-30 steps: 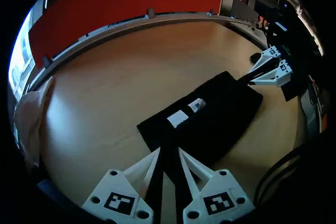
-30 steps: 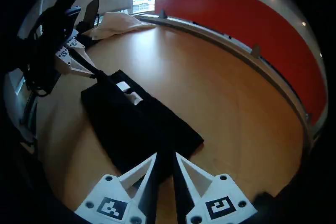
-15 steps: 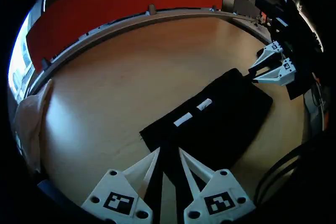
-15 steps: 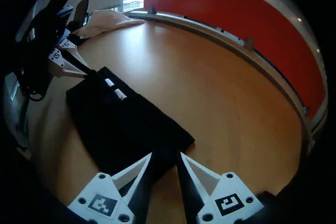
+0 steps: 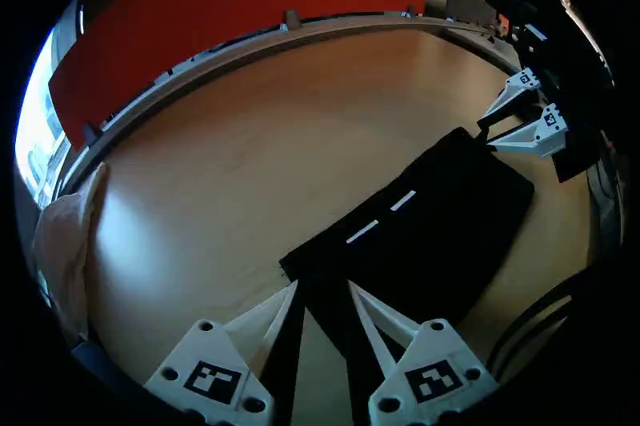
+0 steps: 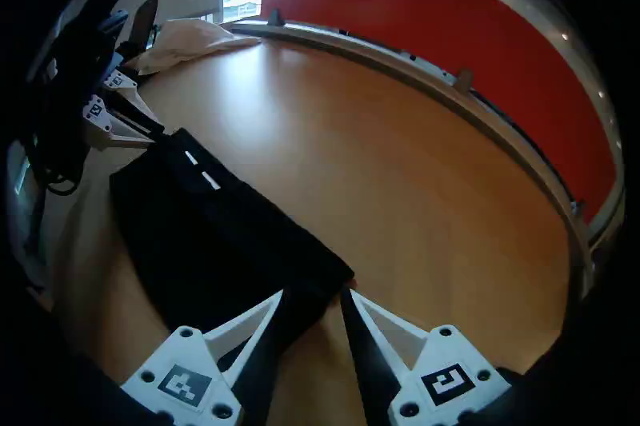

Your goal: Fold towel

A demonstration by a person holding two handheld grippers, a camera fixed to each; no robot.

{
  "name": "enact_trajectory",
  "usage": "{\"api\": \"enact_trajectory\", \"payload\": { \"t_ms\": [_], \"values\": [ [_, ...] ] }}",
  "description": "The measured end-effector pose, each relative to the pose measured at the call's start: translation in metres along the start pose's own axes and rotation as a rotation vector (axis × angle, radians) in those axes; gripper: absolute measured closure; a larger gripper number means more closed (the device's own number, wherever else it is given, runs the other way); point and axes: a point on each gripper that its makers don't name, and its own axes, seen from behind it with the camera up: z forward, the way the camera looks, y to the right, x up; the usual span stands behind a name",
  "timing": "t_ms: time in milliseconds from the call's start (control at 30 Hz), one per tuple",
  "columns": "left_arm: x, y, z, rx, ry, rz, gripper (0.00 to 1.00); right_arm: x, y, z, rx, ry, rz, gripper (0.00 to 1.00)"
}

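Note:
A black towel (image 5: pixel 432 218) (image 6: pixel 200 226) lies folded flat on the wooden table (image 5: pixel 240 154) (image 6: pixel 384 170), with two thin white labels (image 5: pixel 362 231) on its top edge. My left gripper (image 5: pixel 322 286) straddles the towel's near corner, its fingers slightly parted and open. In the right gripper view the left gripper (image 6: pixel 154 134) stands at the far corner. My right gripper (image 6: pixel 312 292) is open around the opposite corner. In the left gripper view the right gripper (image 5: pixel 486 132) has its tips apart at the towel's far end.
A beige cloth (image 5: pixel 64 242) (image 6: pixel 192 34) is heaped at the table's end. A red panel (image 5: pixel 240 2) (image 6: pixel 448 18) runs behind the table's raised back rail. Dark cables (image 5: pixel 528 322) hang near the front edge.
The towel's raised fold has come down flat, so the labels now show as thin strips. The fingers of both grippers have spread apart at the corners.

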Motion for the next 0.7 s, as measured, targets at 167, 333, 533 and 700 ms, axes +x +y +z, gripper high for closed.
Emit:
{"api": "enact_trajectory", "payload": {
  "t_ms": [167,333,533,700],
  "values": [
    [0.005,-0.006,-0.002,0.019,0.007,0.011,0.62,0.002,0.005,0.001,-0.015,0.003,0.002,0.47],
    [0.008,-0.013,-0.006,0.038,0.015,0.018,0.62,0.004,0.01,0.0,-0.032,0.01,0.008,0.4],
    [0.006,-0.015,-0.011,0.037,0.013,0.013,0.2,0.003,0.015,-0.003,-0.049,0.012,0.018,0.37],
    [0.004,-0.014,-0.013,0.031,0.012,0.0,0.03,0.002,0.015,-0.007,-0.049,0.017,0.034,0.09]
  ]
}}
